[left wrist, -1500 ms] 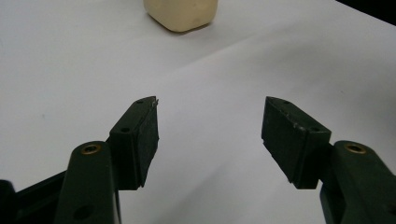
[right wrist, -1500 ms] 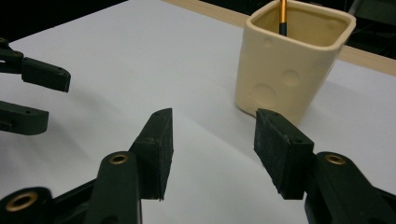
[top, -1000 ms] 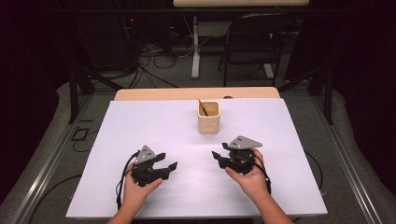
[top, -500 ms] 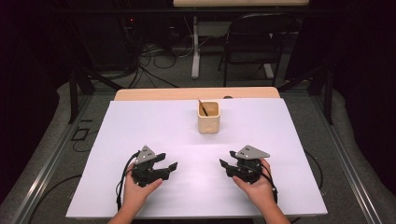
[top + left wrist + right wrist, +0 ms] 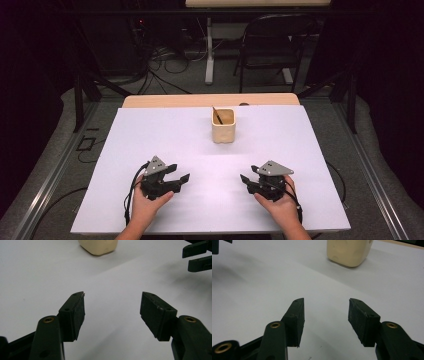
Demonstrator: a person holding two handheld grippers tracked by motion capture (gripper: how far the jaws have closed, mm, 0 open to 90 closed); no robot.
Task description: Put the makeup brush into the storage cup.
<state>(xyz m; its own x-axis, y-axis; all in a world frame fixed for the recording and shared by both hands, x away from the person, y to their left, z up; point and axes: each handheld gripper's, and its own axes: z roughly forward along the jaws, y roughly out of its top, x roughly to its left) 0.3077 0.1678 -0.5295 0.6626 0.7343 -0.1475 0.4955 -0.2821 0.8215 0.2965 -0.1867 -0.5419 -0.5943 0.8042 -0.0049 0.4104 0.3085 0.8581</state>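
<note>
Both hand-held grippers, left [image 5: 181,177] and right [image 5: 246,179], rest low on the desk [image 5: 150,130] with jaws wide and empty, probably poised to approach the cream cup [image 5: 223,126] (a dark stick inside), standing well apart at centre-back.

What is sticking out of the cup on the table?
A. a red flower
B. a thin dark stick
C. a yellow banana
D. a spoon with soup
B: in the high view the cup stands alone on the white table, and a thin dark stick leans against its inner left rim, rising a little above it.
</note>
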